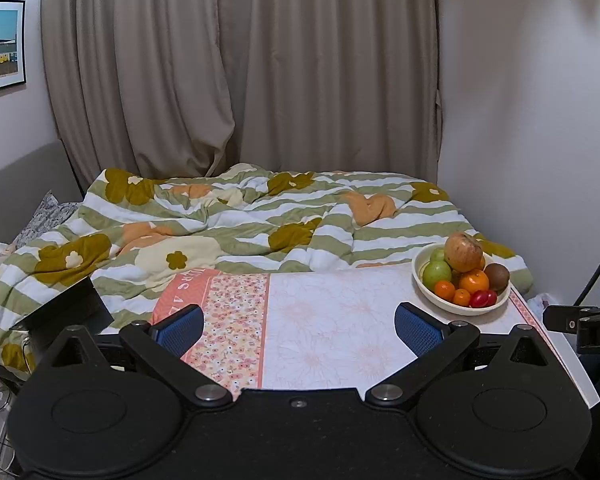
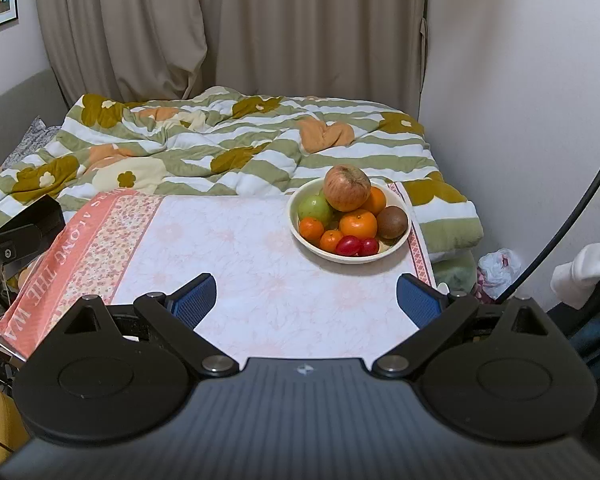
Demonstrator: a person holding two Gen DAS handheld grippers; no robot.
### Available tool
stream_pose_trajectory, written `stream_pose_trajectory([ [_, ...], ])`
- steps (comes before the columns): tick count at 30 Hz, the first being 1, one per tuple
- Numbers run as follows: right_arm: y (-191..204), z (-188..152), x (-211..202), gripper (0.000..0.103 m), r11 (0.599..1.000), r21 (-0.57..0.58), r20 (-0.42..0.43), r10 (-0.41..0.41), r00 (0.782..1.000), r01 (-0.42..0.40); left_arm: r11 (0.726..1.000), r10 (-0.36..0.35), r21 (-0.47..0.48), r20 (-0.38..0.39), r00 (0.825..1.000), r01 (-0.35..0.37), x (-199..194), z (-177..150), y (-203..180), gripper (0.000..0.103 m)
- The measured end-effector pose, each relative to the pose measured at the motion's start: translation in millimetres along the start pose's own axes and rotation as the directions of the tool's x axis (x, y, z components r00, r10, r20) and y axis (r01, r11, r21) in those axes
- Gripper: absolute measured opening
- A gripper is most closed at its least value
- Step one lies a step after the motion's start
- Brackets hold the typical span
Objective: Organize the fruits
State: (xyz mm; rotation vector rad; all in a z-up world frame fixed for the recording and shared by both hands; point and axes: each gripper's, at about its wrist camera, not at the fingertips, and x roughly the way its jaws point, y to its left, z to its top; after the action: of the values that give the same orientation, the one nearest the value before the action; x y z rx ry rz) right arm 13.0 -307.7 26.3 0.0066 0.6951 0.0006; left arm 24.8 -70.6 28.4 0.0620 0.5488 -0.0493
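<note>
Fruits heaped in the bowl [image 2: 396, 246] at one o'clock could tumble if your spread, empty right tool [image 2: 307, 300] nudges the top apple [image 2: 347, 187]; left tool [image 1: 299, 330] likewise gapes empty.

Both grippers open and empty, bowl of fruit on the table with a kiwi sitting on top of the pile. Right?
Not quite: an apple tops the pile; the kiwi sits low at the bowl's right edge, per the right wrist view. The rest holds.
</note>
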Motion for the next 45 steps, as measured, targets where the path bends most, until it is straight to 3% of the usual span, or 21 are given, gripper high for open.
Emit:
stream_pose_trajectory([
  [45, 8.5, -5.2, 3.6, 0.103, 1.000, 0.014, -0.011, 0.004, 1.000, -0.004, 1.000, 0.025, 0.016, -0.001, 1.000, -0.025, 7.0, 1.2, 8.1, 0.103],
])
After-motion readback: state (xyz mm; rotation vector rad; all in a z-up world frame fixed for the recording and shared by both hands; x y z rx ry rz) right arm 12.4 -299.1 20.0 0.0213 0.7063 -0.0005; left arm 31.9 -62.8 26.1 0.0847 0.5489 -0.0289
